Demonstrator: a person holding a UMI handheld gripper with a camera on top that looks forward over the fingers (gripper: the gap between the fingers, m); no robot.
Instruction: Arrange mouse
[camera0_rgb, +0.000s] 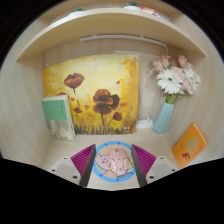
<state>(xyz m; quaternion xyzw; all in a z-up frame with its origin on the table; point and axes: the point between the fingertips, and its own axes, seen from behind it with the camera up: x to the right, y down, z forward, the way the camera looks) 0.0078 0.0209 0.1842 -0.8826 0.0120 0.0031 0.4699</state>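
My gripper is open, with its two magenta pads spread wide above a pale desk. Between the fingers lies a round disc with a blue rim and a pale pink picture on it, flat on the desk. It nearly fills the gap between the pads. No mouse shows in this view.
A yellow painting of red poppies leans against the back wall. A green book stands to its left. A light blue vase of pink and white flowers stands to the right, with an orange card in front of it. A shelf runs overhead.
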